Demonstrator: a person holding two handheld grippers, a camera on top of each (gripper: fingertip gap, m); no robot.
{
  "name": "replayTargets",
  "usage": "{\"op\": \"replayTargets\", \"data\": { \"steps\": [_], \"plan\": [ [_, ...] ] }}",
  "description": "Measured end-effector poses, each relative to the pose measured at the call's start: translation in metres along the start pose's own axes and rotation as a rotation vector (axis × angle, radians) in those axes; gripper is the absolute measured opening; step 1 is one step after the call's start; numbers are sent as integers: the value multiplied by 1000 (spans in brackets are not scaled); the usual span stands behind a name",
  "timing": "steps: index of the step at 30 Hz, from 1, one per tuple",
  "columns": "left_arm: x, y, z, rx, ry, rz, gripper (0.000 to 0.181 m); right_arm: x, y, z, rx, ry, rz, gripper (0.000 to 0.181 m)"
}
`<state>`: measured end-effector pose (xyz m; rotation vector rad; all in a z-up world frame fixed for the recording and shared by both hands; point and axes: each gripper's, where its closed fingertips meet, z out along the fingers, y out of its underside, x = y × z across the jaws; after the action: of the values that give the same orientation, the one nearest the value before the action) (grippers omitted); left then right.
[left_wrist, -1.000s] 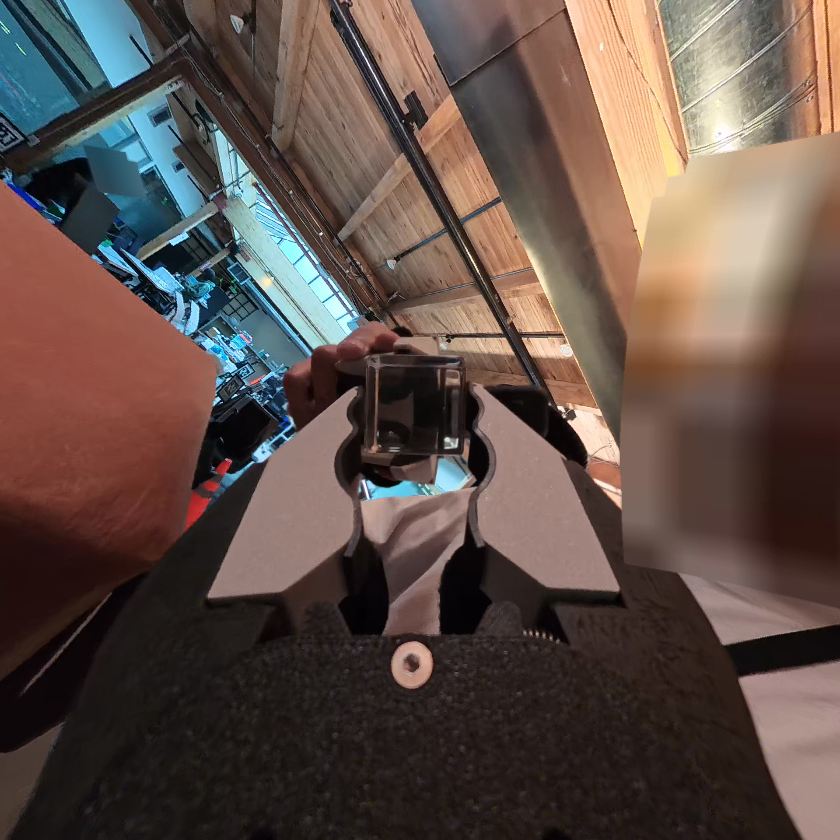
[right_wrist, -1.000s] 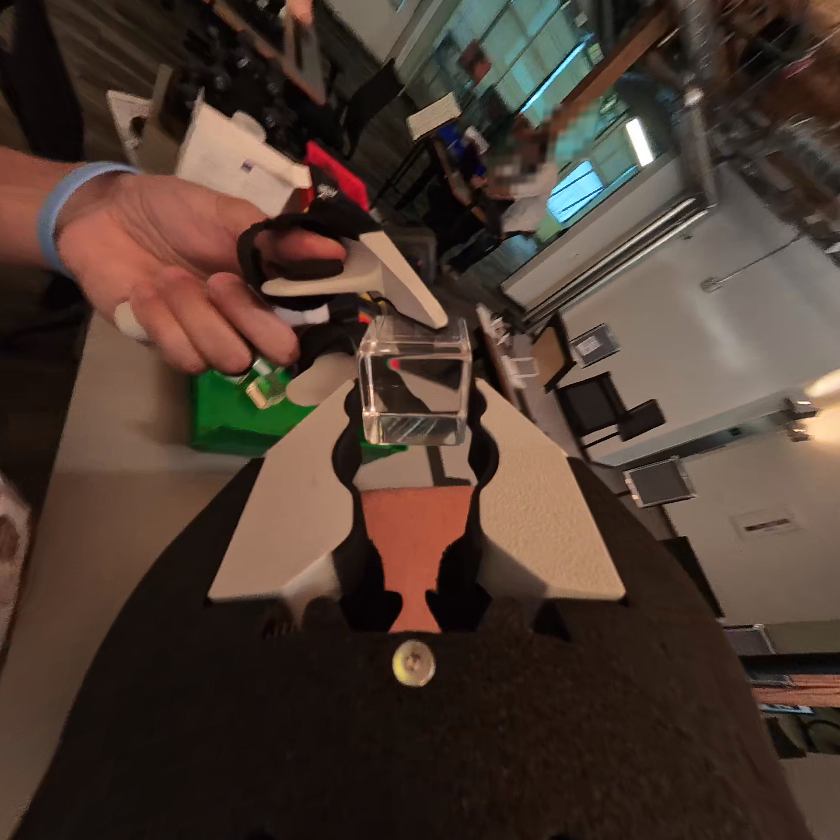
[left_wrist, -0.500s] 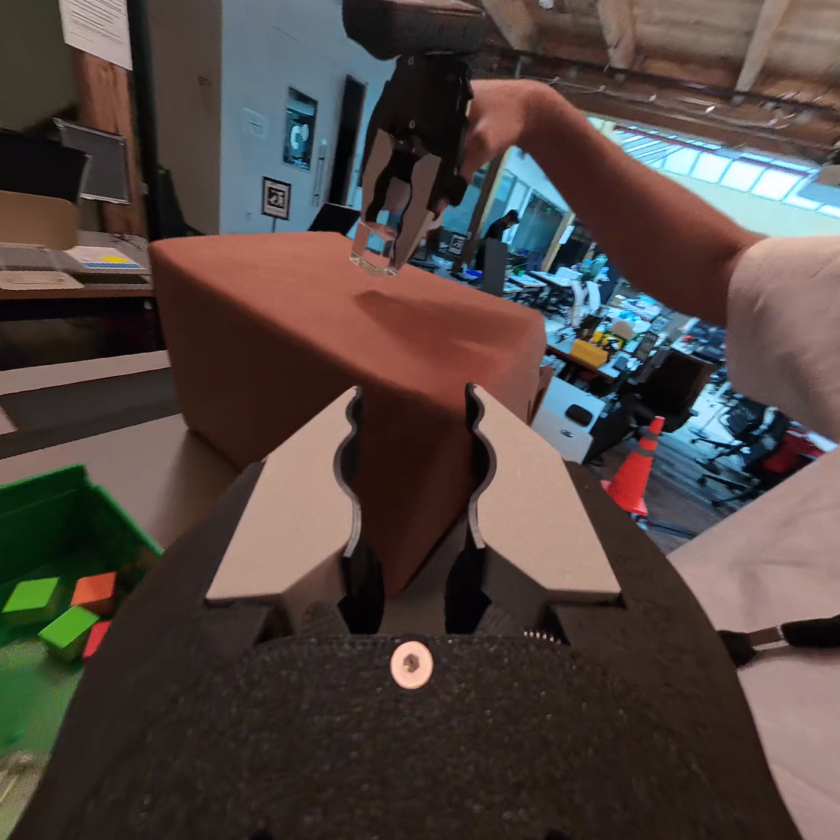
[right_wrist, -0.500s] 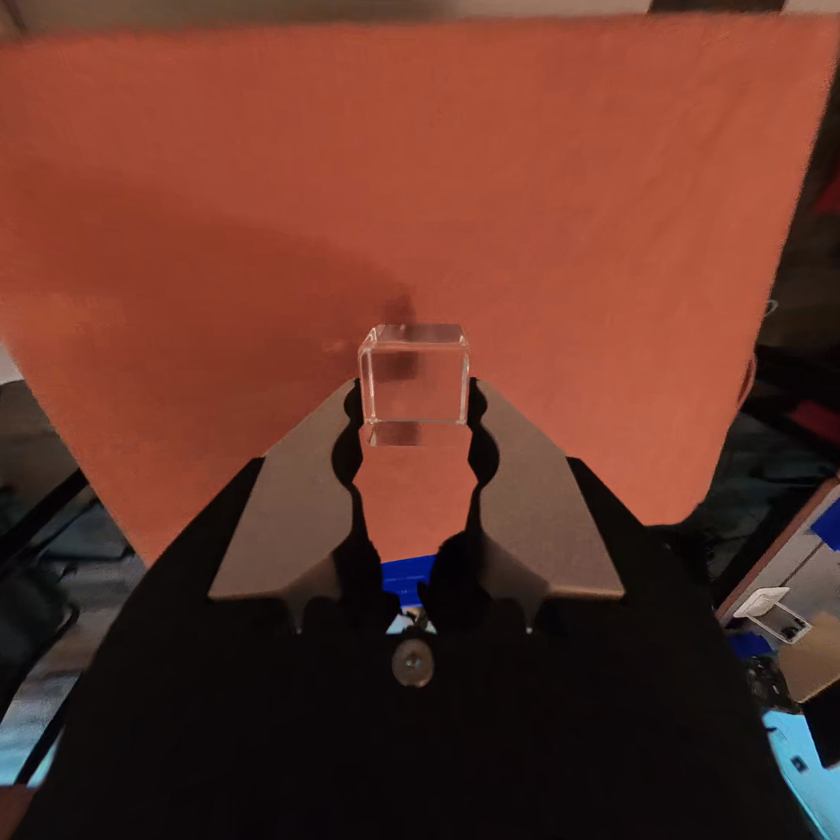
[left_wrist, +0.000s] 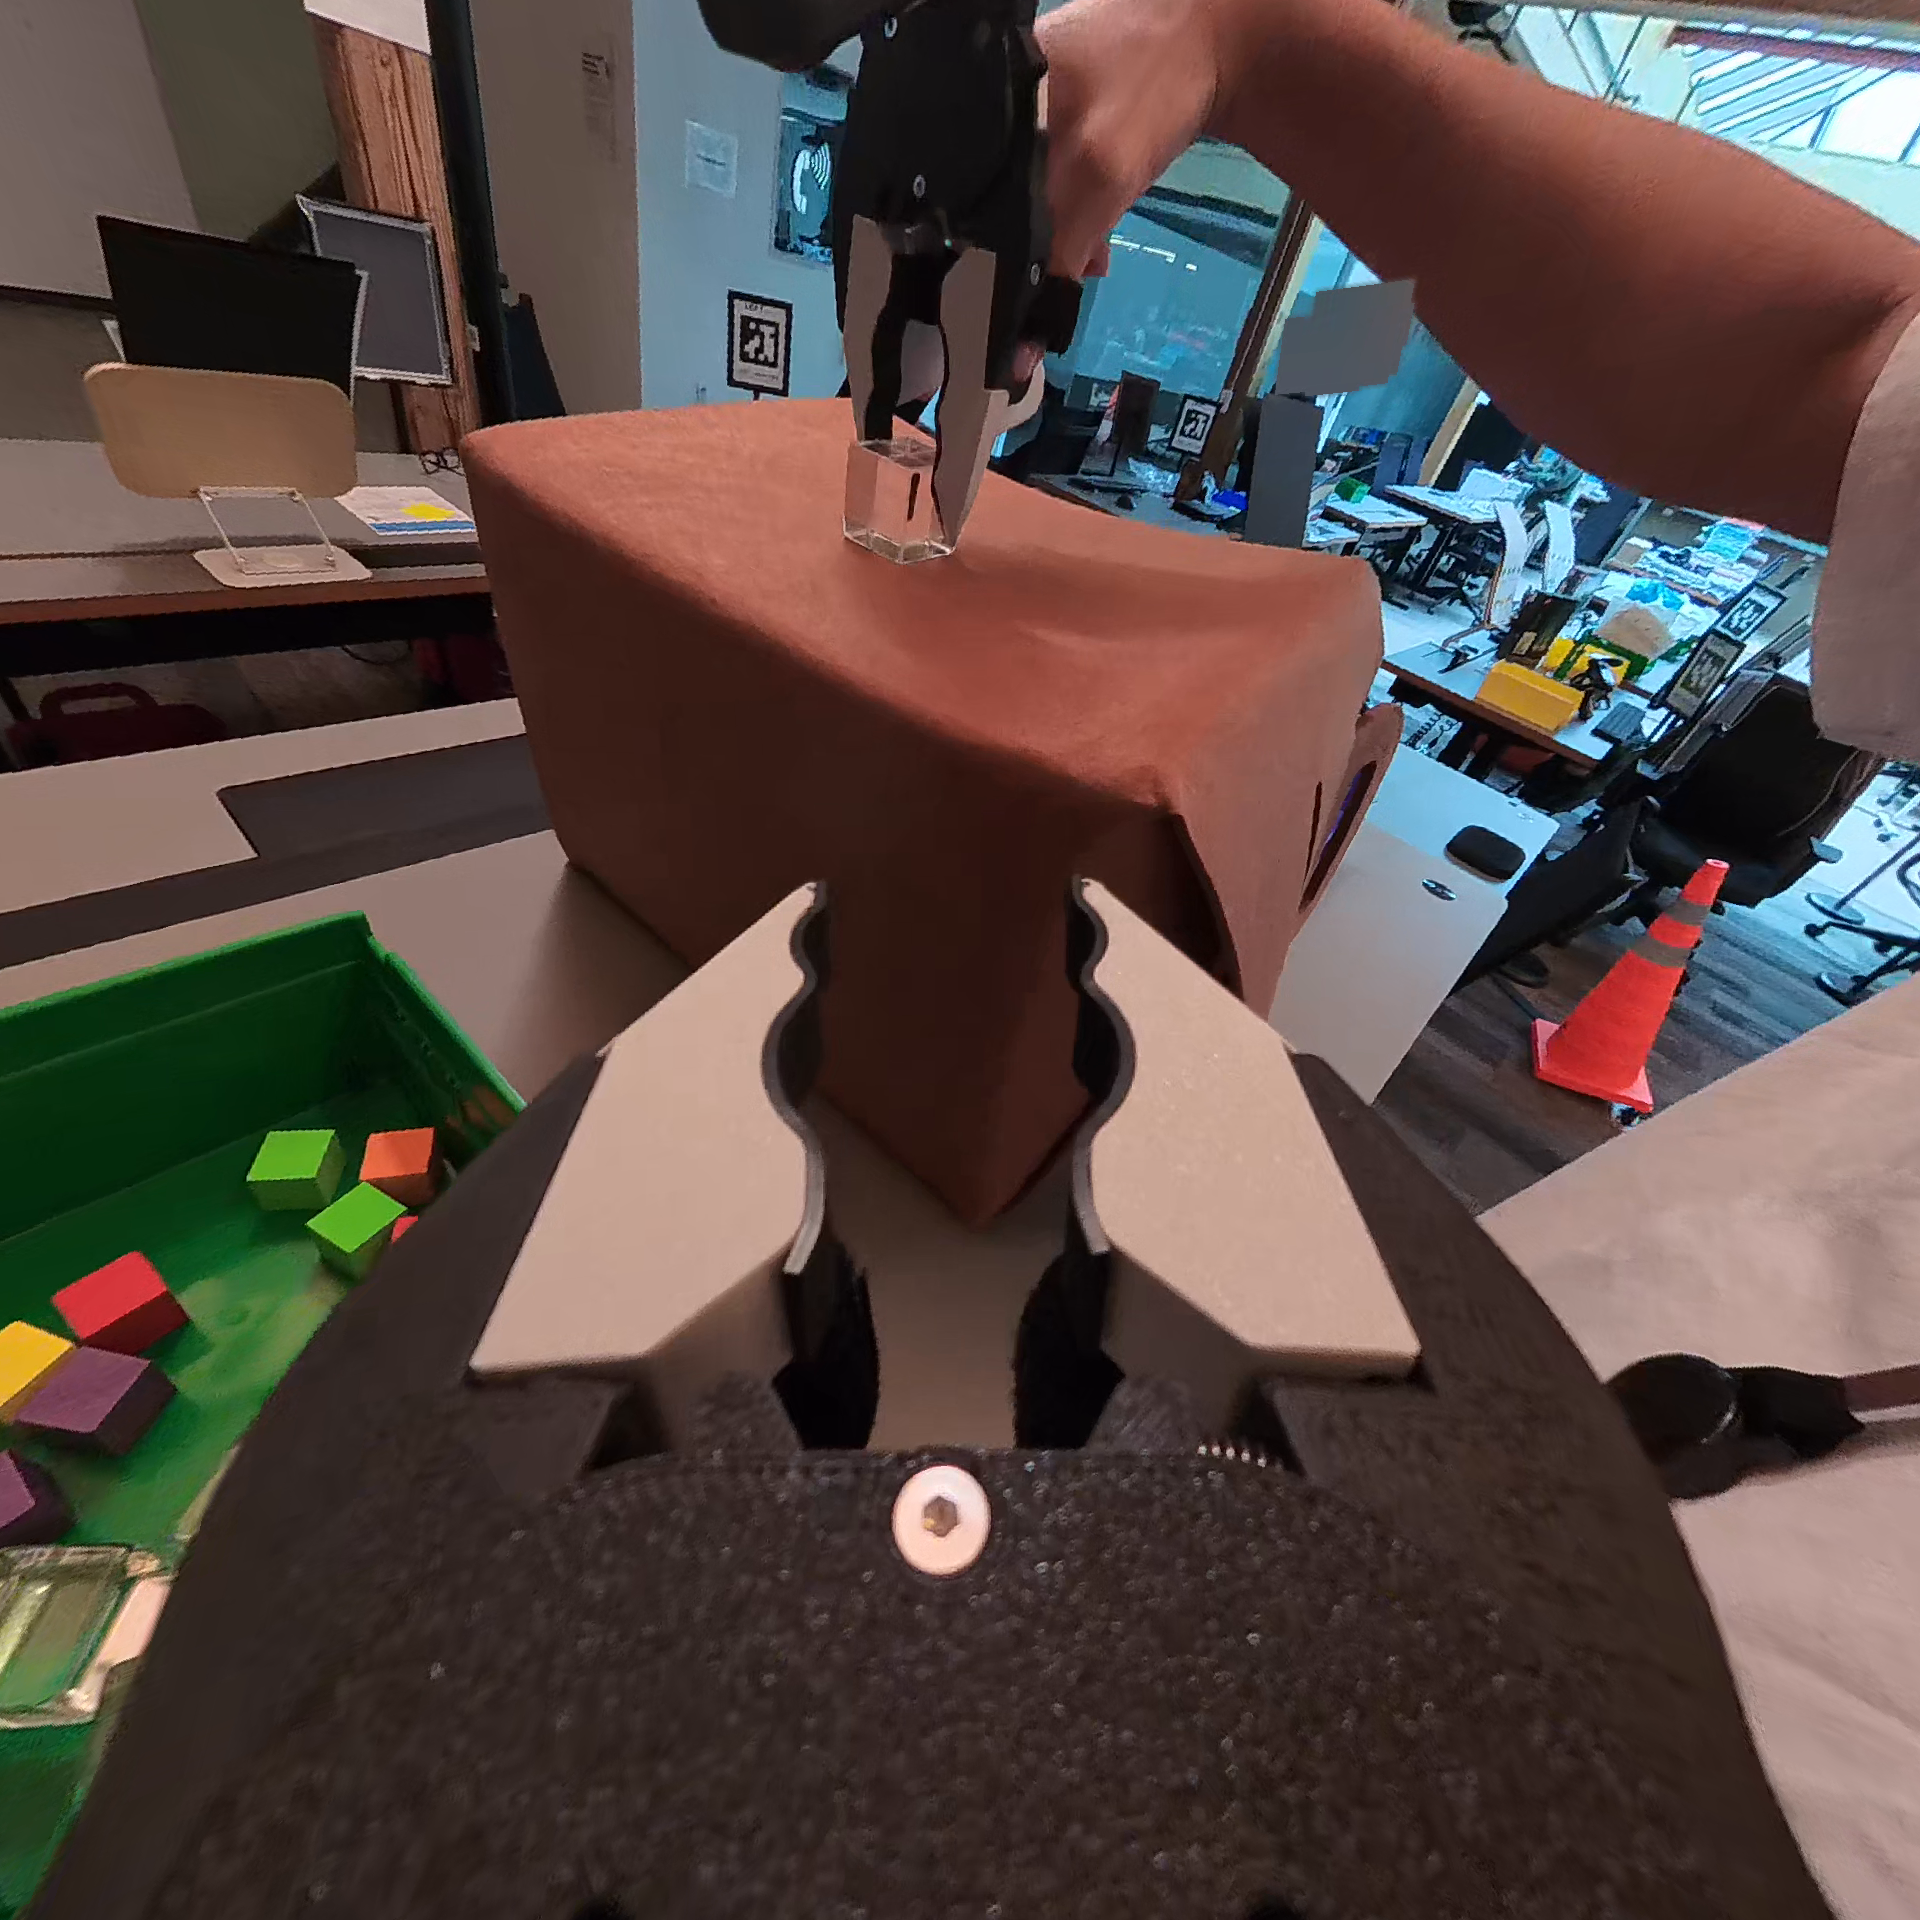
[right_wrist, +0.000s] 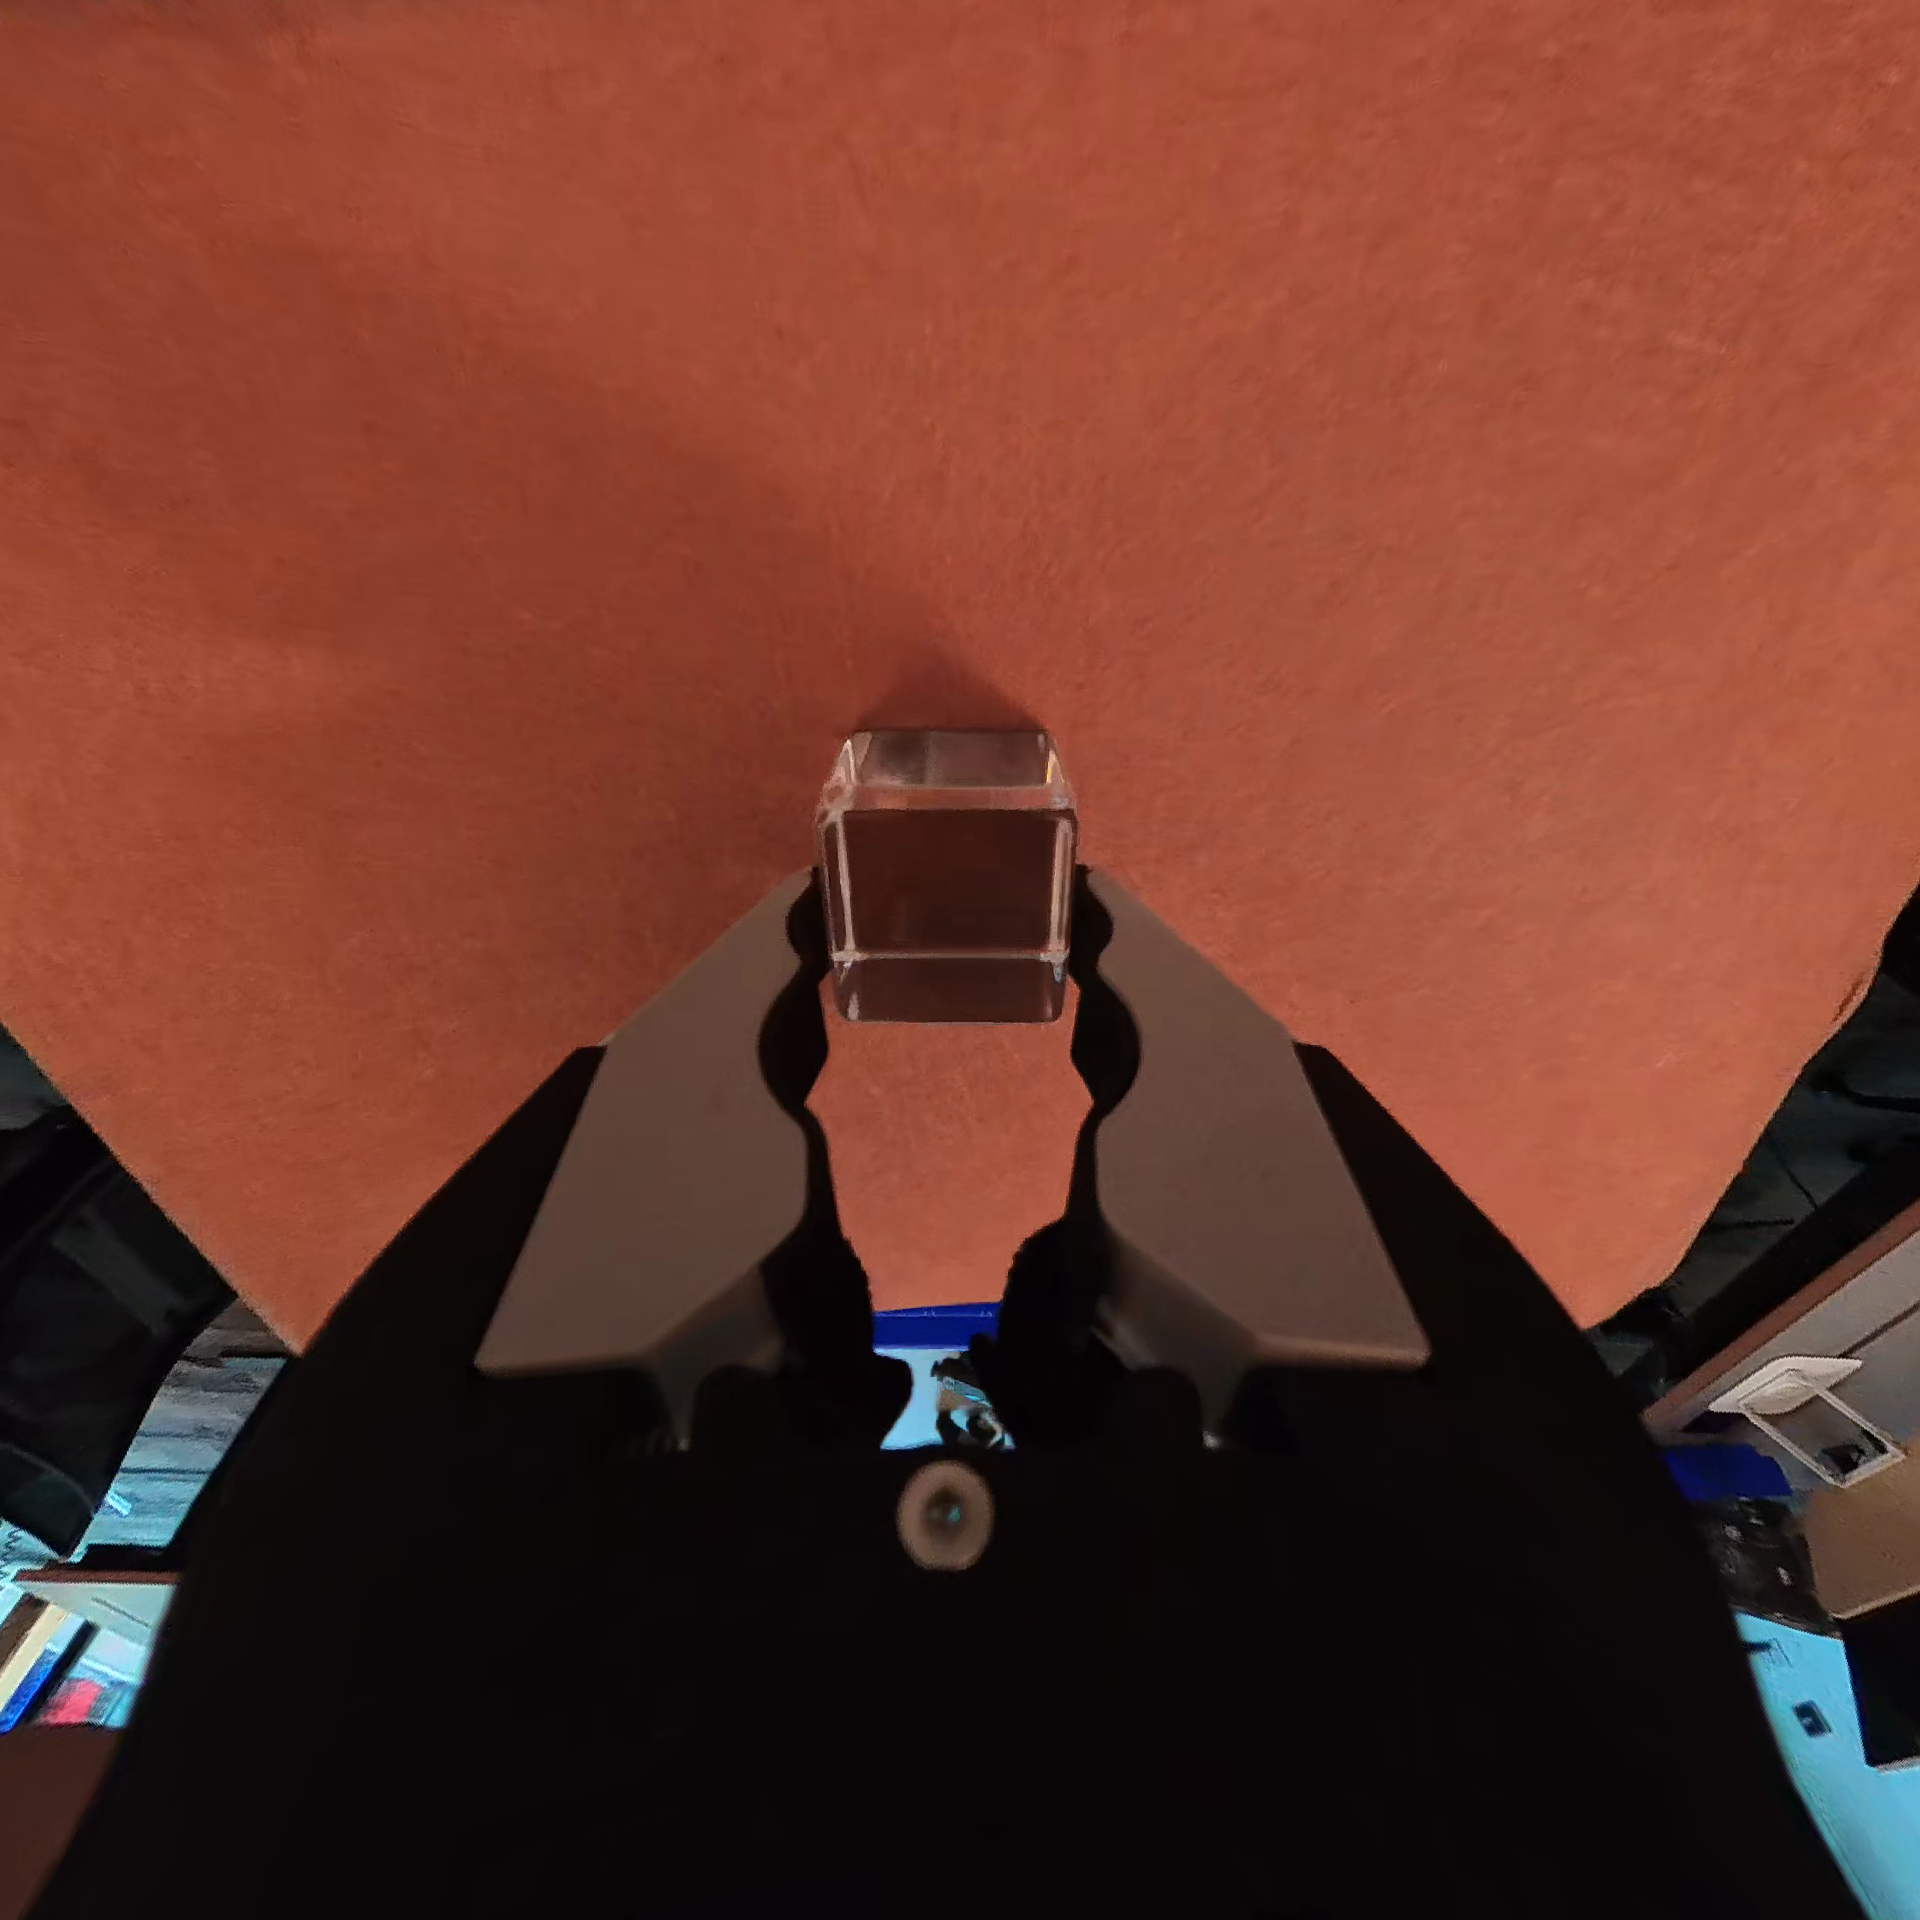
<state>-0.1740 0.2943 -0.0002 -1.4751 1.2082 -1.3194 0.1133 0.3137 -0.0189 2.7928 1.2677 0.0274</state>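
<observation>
The right gripper (right_wrist: 945, 894) points straight down, its fingers (right_wrist: 717, 1029) closed on a clear acrylic cube (right_wrist: 943, 878) whose base touches the top of a rust-brown cloth-covered box (left_wrist: 935, 686); the person's hand (left_wrist: 1117, 114) grips it from above, forearm reaching in from the right. The left gripper (left_wrist: 945, 935) is level, fingers parted and empty, aimed at the box's near corner, above the counter (left_wrist: 125, 810) beside a green bin (left_wrist: 187, 997) of coloured blocks (left_wrist: 296, 1169).
</observation>
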Motion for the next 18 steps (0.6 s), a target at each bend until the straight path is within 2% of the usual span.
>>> {"op": "replayTargets", "data": {
  "steps": [7,12,14,16,17,18],
  "plan": [
    [-2,3,2,-14,-18,19,46,-1,3,-1,37,8,13,54],
    [-6,14,1,-68,-3,61,46,5,4,-20,131,108,33,67],
    [-12,24,-2,-135,17,58,45,-2,1,-43,272,145,75,68],
    [-22,37,-8,-218,43,53,45,-24,-7,-76,503,152,130,76],
    [-33,44,-11,-261,35,65,46,-49,-16,-97,677,95,157,78],
    [-47,50,-14,-295,5,86,46,-81,-26,-122,901,19,176,70]
  ]
}}
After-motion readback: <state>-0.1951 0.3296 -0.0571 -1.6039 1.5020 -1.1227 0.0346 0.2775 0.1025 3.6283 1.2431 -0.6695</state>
